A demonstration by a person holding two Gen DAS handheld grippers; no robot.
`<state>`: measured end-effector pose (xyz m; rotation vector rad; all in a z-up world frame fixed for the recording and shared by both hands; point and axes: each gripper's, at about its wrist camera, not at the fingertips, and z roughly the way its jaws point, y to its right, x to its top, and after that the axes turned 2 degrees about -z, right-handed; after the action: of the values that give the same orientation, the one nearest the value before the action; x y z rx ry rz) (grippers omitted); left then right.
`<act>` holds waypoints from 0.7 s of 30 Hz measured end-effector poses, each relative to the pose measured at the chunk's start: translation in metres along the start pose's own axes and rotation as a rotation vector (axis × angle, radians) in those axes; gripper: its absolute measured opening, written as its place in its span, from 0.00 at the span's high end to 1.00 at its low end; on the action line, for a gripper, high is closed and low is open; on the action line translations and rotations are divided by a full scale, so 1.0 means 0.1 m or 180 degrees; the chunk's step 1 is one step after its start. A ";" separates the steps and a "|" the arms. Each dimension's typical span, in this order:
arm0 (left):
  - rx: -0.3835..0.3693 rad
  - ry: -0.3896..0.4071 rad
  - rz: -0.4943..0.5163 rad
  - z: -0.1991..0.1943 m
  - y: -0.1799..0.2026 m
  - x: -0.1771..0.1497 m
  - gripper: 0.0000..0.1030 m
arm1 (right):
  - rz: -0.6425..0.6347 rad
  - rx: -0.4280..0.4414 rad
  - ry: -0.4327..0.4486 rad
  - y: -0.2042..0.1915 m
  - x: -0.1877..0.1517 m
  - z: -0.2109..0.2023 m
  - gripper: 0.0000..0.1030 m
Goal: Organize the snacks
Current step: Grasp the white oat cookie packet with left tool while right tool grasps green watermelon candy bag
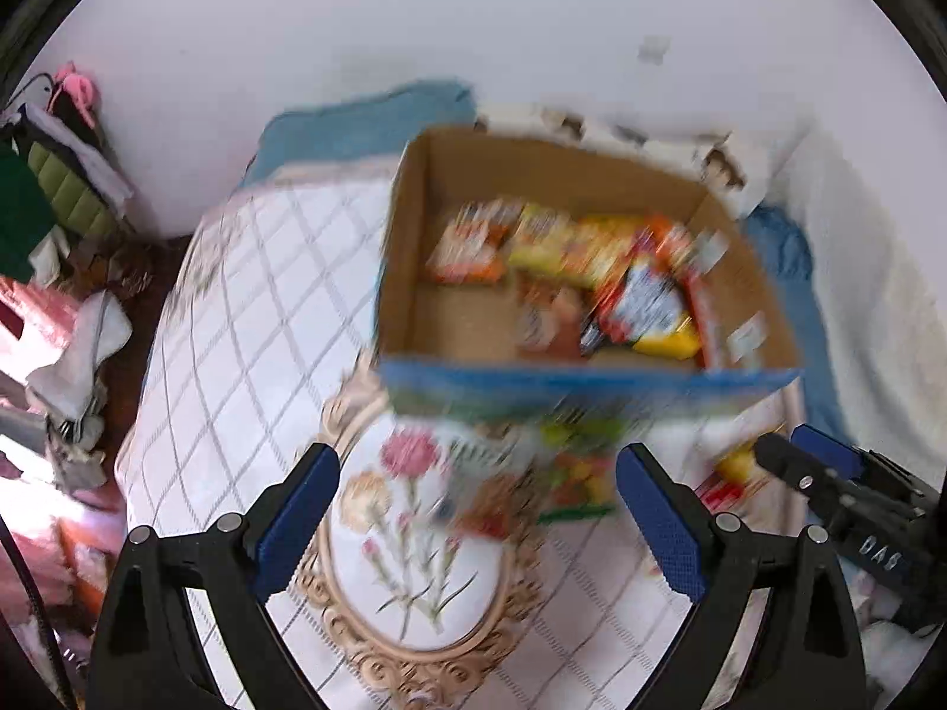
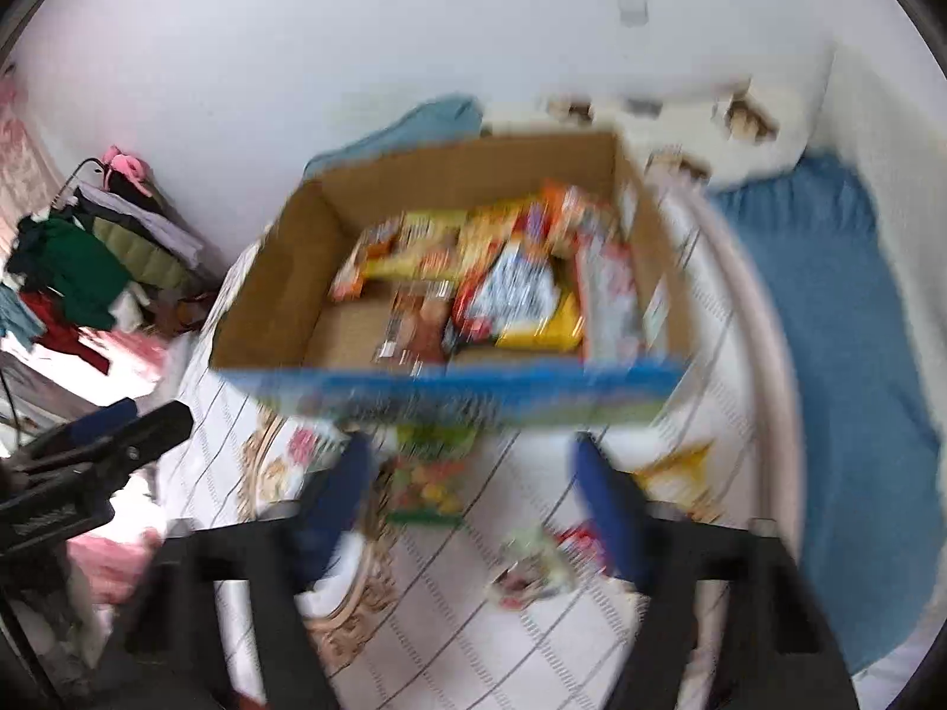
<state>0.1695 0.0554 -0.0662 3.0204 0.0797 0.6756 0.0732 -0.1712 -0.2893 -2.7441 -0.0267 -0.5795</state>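
An open cardboard box (image 1: pixel 408 272) with a blue front stands on a quilted white bed cover; it also shows in the right wrist view (image 2: pixel 278 296). Several colourful snack packets (image 1: pixel 592 272) lie inside it (image 2: pixel 509 278). More packets lie on the cover in front of the box: a green-edged candy bag (image 1: pixel 577 476) (image 2: pixel 429 488), a blurred packet (image 1: pixel 485 485), a yellow one (image 2: pixel 675 467) and a small red-white one (image 2: pixel 532 562). My left gripper (image 1: pixel 476 509) is open and empty above the loose packets. My right gripper (image 2: pixel 473 509) is open and empty. Both views are motion-blurred.
The cover has a flower medallion (image 1: pixel 414 562). A blue blanket (image 2: pixel 828 355) lies to the right, a white wall behind. Piled clothes (image 2: pixel 77 272) sit at the left beyond the bed edge. Each gripper shows in the other's view (image 1: pixel 828 473) (image 2: pixel 106 438).
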 end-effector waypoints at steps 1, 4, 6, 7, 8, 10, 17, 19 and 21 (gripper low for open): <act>0.0029 -0.0102 0.0010 0.12 -0.03 -0.03 0.07 | 0.0044 0.0053 -0.0057 0.02 -0.06 0.10 0.44; 0.0143 -0.0452 0.0104 0.61 -0.05 -0.12 0.07 | 0.0146 0.0094 -0.0190 0.04 -0.20 0.38 0.44; 0.0170 -0.0638 0.0206 0.88 -0.02 -0.18 0.07 | 0.0233 0.0106 -0.0279 0.07 -0.25 0.56 0.44; 0.0153 -0.0730 0.0269 1.01 0.02 -0.20 0.07 | 0.0264 0.0104 -0.0306 0.08 -0.28 0.61 0.44; 0.0132 -0.0846 0.0346 1.16 0.06 -0.20 0.07 | 0.0292 0.0098 -0.0328 0.09 -0.30 0.67 0.44; 0.0104 -0.1003 0.0462 1.42 0.14 -0.21 0.08 | 0.0319 0.0059 -0.0379 0.09 -0.34 0.77 0.44; 0.0119 -0.1041 0.0472 1.52 0.11 -0.36 0.56 | 0.0287 0.0021 -0.0428 -0.02 -0.34 0.99 0.43; 0.0132 -0.1079 0.0306 1.46 -0.03 -0.49 0.56 | 0.0264 0.0005 -0.0454 -0.09 -0.29 1.11 0.40; 0.0092 -0.1121 0.0098 1.41 -0.18 -0.64 0.56 | 0.0237 -0.0034 -0.0485 -0.15 -0.21 1.22 0.38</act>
<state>0.1712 0.0651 -0.2223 3.1193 0.0298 0.1369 0.1000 -0.1157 -0.3975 -2.7800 0.0422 -0.3508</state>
